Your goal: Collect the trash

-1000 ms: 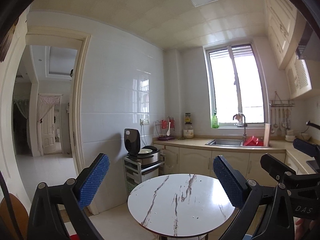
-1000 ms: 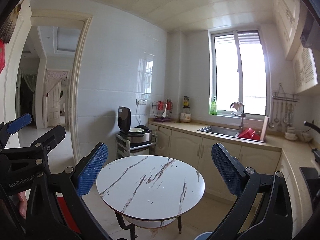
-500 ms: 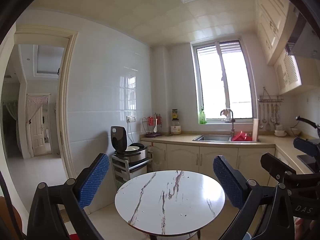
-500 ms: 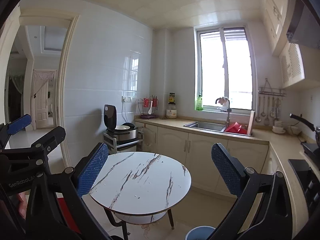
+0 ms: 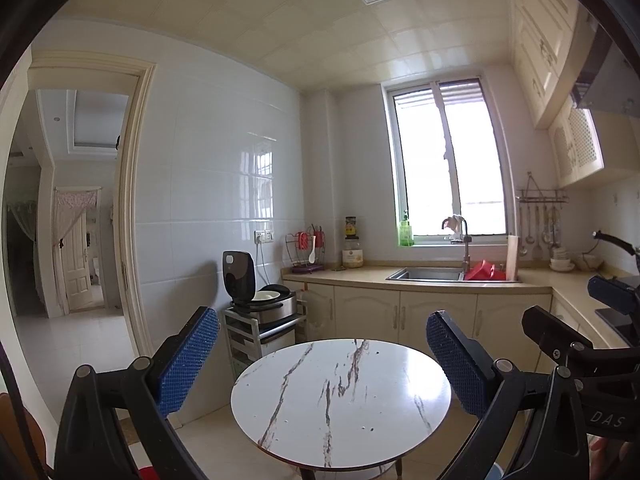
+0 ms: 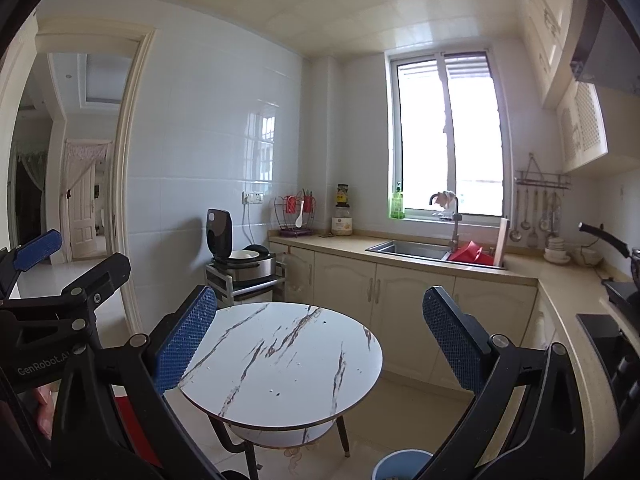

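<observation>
Both grippers, left gripper point(image 5: 320, 364) and right gripper point(image 6: 320, 340), spread empty above the tabletop point(image 6: 256, 392); tiny crumbs point(image 6: 275, 391) at 6 o'clock, right nearer; bin point(image 6: 400, 465) at 5.

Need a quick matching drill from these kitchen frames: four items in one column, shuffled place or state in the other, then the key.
1. round marble table
2. rice cooker
3. green bottle
4. blue bin

A. on the windowsill
B. on the floor by the table
C. lid open, on the metal cart
D. between the open right gripper fingers in its view

Pairs: 1-D, 2-C, 3-A, 4-B
</observation>
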Demonstrator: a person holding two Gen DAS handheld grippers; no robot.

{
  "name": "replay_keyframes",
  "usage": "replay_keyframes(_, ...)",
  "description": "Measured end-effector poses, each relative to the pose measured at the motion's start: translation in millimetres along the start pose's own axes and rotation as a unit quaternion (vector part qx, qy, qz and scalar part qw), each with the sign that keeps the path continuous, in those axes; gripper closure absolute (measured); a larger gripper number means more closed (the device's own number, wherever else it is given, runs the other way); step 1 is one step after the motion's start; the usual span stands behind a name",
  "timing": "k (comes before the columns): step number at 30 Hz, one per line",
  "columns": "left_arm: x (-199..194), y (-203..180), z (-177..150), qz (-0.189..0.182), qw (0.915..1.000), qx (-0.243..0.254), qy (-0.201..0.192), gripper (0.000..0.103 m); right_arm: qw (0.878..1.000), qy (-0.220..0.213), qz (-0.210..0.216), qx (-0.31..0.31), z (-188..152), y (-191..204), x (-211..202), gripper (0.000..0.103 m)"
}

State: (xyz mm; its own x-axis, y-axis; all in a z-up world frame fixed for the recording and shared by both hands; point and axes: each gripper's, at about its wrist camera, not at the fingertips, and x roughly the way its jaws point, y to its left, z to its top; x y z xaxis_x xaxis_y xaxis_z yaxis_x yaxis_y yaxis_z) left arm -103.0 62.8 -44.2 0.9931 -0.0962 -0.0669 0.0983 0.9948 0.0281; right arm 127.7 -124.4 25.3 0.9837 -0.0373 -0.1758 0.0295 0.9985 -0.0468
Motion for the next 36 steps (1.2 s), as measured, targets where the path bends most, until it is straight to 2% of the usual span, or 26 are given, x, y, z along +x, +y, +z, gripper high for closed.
replay_keyframes(17,13.5,14.3,18.6,-0.005,1.0,0.005,0.004,0.001,1.0,0.007,-0.005,0.0,2.4,-2.2,-0.3,0.0)
replay_keyframes(36,12.9,19.4,18.7,-0.005,1.0,0.007,0.005,0.001,1.0,0.008,-0.009,0.0,2.5,-0.7,-1.5,0.0)
